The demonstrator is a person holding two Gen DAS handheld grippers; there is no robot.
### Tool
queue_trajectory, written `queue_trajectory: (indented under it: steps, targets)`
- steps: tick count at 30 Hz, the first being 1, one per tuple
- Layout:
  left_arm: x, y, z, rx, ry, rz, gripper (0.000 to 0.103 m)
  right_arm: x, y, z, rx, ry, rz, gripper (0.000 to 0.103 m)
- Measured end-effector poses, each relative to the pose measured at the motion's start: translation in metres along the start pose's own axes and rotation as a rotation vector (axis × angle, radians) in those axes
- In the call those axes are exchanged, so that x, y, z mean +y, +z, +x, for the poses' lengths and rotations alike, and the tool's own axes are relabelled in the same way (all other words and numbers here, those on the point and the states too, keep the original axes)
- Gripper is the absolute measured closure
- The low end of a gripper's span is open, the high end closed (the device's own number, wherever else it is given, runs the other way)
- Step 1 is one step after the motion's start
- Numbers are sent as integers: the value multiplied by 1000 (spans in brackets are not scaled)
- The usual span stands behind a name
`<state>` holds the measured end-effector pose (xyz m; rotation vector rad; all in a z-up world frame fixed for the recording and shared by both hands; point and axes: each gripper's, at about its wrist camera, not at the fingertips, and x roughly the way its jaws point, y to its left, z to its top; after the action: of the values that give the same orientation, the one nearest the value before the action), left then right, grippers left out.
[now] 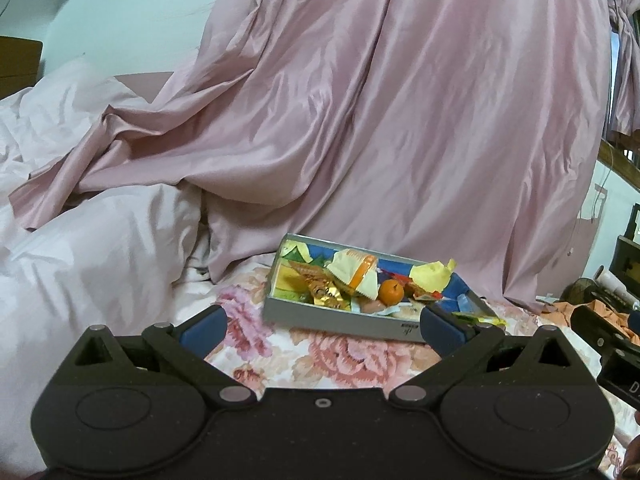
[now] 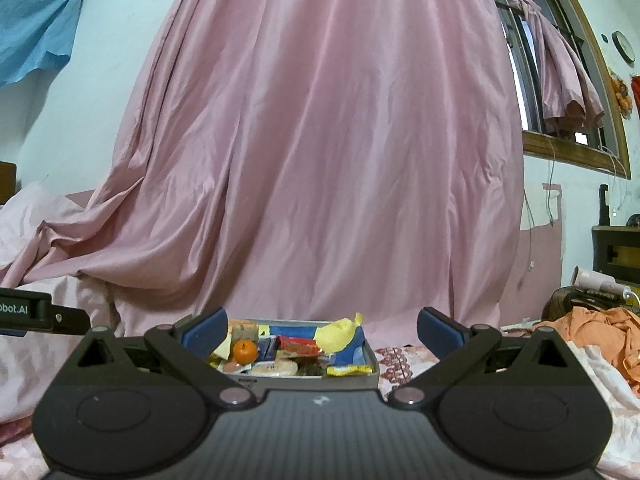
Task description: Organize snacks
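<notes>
Left gripper (image 1: 320, 326): jaws stood wide apart, holding nothing, low over the floral bedspread (image 1: 352, 356).
Right gripper (image 2: 322, 330): jaws likewise spread wide and empty.
Snack box (image 1: 340, 320): one grey box lay on the bedspread, at the foot of the pink curtain (image 1: 400, 100); it sat just ahead of the left gripper and toward its right finger, and straight ahead between the right gripper's fingers.
Box contents: one small orange (image 1: 391, 292), one gold foil packet (image 1: 324, 290), one white wrapper with an orange stripe (image 1: 358, 272), one crumpled yellow wrapper (image 1: 434, 274) at the box's right end; the other packets were too jumbled to count.
Outside the box: one yellow packet (image 2: 350, 370) hung over the near right rim.
Bed's right edge: one heap of orange cloth (image 2: 600, 332).
</notes>
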<state>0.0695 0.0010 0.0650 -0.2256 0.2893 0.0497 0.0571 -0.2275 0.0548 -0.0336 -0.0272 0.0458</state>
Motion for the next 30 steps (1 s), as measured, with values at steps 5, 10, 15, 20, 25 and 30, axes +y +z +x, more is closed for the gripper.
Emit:
queue_trajectory:
  steps: [5, 10, 15, 20, 25, 30]
  targets:
    - [6, -9, -7, 11, -1, 8, 1, 6, -4, -10, 19, 8, -20, 0]
    - [10, -20, -14, 22, -2, 34, 1, 10, -10, -19, 41, 13, -34, 0]
    - [14, -28, -18, 34, -1, 46, 1, 13, -14, -24, 66, 21, -41, 0]
    - [19, -36, -21, 44, -1, 50, 1, 18, -17, -28, 87, 32, -54, 0]
    - [23, -44, -21, 64, 3, 58, 1, 21, -19, -31, 99, 40, -57, 0]
    - [26, -51, -19, 86, 6, 61, 1, 24, -22, -32, 122, 48, -57, 0]
